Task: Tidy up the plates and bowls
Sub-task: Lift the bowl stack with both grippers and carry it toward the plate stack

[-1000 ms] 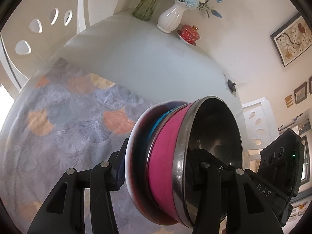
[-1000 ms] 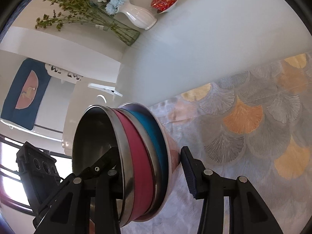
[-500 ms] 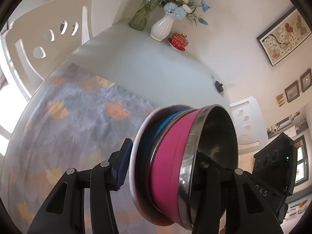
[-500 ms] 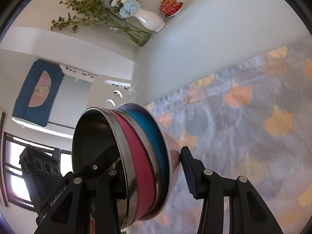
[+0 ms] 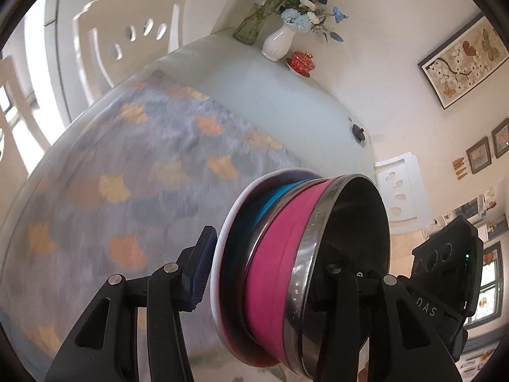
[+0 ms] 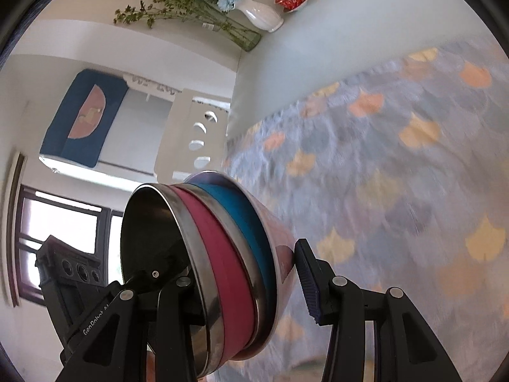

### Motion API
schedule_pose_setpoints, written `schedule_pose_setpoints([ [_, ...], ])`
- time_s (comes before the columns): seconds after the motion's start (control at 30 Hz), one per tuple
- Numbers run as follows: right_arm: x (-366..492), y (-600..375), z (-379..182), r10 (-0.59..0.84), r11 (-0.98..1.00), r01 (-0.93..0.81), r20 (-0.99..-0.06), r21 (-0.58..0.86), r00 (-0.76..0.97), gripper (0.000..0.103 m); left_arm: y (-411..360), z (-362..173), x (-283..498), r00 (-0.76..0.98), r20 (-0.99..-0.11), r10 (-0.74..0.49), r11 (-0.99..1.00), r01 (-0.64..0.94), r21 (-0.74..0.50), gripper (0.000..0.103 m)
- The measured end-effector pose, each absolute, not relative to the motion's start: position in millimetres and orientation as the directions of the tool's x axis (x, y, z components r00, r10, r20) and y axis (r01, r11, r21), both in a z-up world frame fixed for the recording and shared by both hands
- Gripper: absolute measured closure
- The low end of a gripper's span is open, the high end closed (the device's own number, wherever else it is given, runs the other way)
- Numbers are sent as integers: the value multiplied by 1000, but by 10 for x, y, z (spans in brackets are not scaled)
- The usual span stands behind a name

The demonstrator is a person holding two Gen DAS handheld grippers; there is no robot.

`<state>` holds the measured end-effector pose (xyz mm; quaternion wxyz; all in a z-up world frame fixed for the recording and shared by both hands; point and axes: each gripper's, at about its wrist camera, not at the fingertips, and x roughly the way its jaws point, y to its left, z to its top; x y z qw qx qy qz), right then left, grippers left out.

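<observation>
A nested stack of bowls (image 5: 280, 273) is held between both grippers, high above the table. It has a steel-rimmed pink bowl (image 5: 273, 270), a blue bowl (image 5: 273, 197) and a white-rimmed outer bowl (image 5: 222, 254). My left gripper (image 5: 264, 273) straddles its rim, one finger inside the steel bowl, the blue pad (image 5: 200, 270) outside. My right gripper (image 6: 235, 277) grips the opposite rim the same way on the stack (image 6: 222, 270). Each gripper's body shows in the other's view.
A table with a grey fan-patterned mat (image 5: 143, 172) lies below. At its far end stand a white vase of flowers (image 5: 280, 41), a green glass vase (image 5: 251, 28), a red lidded cup (image 5: 300, 62) and a small black knob (image 5: 359, 132). White chairs (image 5: 127, 38) surround it.
Both grippers have lifted the bowl stack higher and away from the table. The table looks smaller and more of the room and chairs shows. The grip has not changed.
</observation>
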<state>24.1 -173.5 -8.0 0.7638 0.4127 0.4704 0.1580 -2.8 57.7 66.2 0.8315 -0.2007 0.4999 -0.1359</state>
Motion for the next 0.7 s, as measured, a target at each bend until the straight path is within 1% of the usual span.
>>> schedule_pose_setpoints([
  [0.47, -579, -1839, -108, 655, 618, 143, -606, 773, 451, 59, 572, 531, -874, 418, -792, -445, 869, -14, -495, 58],
  [0.6, -773, -1807, -174, 665, 625, 141, -618, 768, 420, 59, 597, 466, -1088, 408, -801, -437, 872, -27, -489, 59],
  [0.7, -895, -1803, -257, 682, 615, 145, -614, 775, 398, 59, 658, 384, -1241, 394, -800, -452, 859, -50, -510, 59],
])
